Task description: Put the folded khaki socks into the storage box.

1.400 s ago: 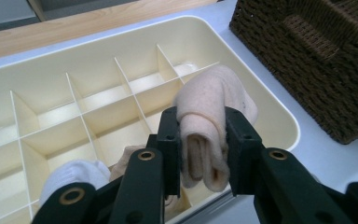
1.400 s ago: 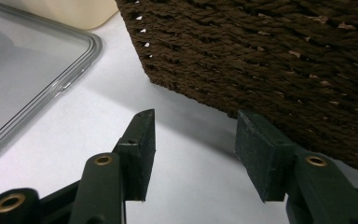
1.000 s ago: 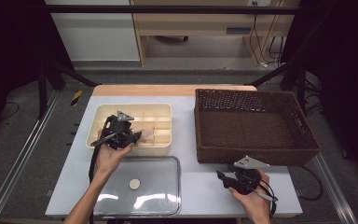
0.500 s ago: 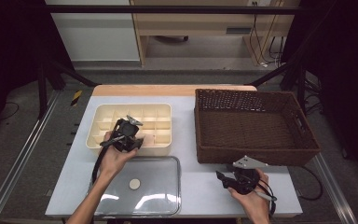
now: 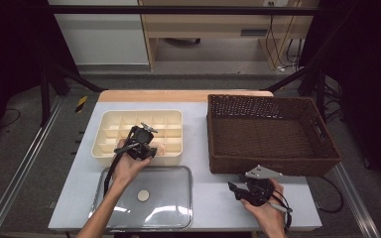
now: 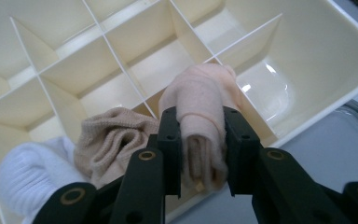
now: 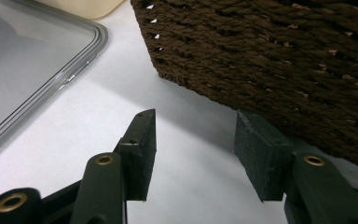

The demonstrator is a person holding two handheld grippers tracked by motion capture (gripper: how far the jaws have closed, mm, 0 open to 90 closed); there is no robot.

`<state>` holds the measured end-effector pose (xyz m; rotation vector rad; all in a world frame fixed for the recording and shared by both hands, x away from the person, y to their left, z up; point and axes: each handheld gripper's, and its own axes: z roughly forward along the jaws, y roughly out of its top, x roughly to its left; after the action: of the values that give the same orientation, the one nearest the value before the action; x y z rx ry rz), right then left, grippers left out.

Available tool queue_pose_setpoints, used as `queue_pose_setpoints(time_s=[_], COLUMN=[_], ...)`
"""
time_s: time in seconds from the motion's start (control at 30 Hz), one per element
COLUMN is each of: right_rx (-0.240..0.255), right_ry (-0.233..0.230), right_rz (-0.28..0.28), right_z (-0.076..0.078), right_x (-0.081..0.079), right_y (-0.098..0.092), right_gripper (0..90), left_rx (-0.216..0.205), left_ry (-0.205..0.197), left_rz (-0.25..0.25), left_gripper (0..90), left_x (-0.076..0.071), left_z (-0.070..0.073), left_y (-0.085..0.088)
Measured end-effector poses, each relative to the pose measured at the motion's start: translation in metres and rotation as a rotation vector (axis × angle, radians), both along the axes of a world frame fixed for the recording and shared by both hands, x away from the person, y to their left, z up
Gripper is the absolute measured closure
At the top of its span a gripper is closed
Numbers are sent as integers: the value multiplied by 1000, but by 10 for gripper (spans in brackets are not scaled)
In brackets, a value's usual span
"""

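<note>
A rolled pink sock [image 6: 200,126] is pinched between the left gripper [image 6: 199,151] pads, over a corner cell of the cream divider tray [image 6: 335,70]; its lower end is hidden. Beside it lie a tan sock [image 6: 109,140] and a white sock [image 6: 32,172], cut off. The right gripper [image 7: 193,151] gapes empty beside the wicker basket [image 7: 279,51].

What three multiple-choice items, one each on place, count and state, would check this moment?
1. Where is the rolled pink sock held by the left gripper?
A. Over the divided tray
B. In the basket
C. On the clear lid

2. How many bundles lie in the tray beside it?
A. None
B. Two
C. Five

3. How do the right gripper jaws stand?
A. Clamping the basket
B. Holding a sock
C. Open, with nothing between

Answers: 1 A, tray compartments lie right behind the sock; 2 B, one tan, one white; 3 C, bare table shows between them.
</note>
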<state>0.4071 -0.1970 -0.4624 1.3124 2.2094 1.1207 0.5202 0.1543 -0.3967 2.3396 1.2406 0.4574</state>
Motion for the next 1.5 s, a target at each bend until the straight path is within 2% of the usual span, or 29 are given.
queue_pose_setpoints(time_s=[0.03, 0.17, 0.3, 0.4, 0.43, 0.5, 0.57, 0.63, 0.7, 0.73, 0.8, 0.83, 1.0, 1.23, 1.3, 1.37, 1.4, 1.5], right_rx=[-2, -3, -2, -2, 3, 1, 2, 0, 1, 0, -2, -5, 8, 23, 26, 42, 42, 61], right_ry=[0, 1, 4, 3, 5, 6, 6, 5, 4, 3, 3, -3, -18, -11, -14, -12, -12, -3], right_rz=[1, 2, 3, 5, 3, 0, -4, -2, -2, 1, 4, 10, 24, 34, 33, 35, 35, 38], right_z=[0, 0, 0, -1, -1, -1, -1, -1, -1, -1, 0, 0, 2, 2, 3, 2, 2, 2], right_x=[0, 0, 0, 0, 0, -1, -1, -1, -1, -1, -1, -1, -2, -3, -3, -3, -3, -3], right_y=[0, 0, 0, 0, -1, -1, -2, -2, -2, -2, -1, 0, 1, 5, 6, 8, 8, 10], right_gripper=[495, 495, 494, 490, 485, 483, 481, 481, 483, 488, 504, 531, 582, 588, 573, 547, 547, 540], left_rx=[0, -47, -58, -97, -128, -139, -159, -178, -174, -163, -167, -145, -111, -94, -104, -149, -149, -204], left_ry=[0, 34, 30, 1, -20, -27, -48, -84, -99, -106, -101, -110, -107, -103, -105, -115, -115, -144], left_rz=[0, -10, -11, 5, 1, -2, -15, -18, -15, -4, -7, -8, -18, -24, -23, -13, -13, -12], left_gripper=[706, 703, 691, 628, 549, 507, 508, 549, 625, 698, 737, 746, 748, 744, 733, 662, 630, 594], left_x=[0, 6, 9, 9, 7, 6, 3, -1, -3, -3, -1, 1, 4, 3, 3, 0, 0, -6], left_z=[0, -5, -10, -15, -15, -13, -10, -6, -5, -5, -8, -12, -20, -24, -24, -23, -23, -19], left_y=[0, 0, -2, -4, -4, -3, -1, 1, 1, 1, 1, -1, -5, -10, -9, -5, -5, 2])
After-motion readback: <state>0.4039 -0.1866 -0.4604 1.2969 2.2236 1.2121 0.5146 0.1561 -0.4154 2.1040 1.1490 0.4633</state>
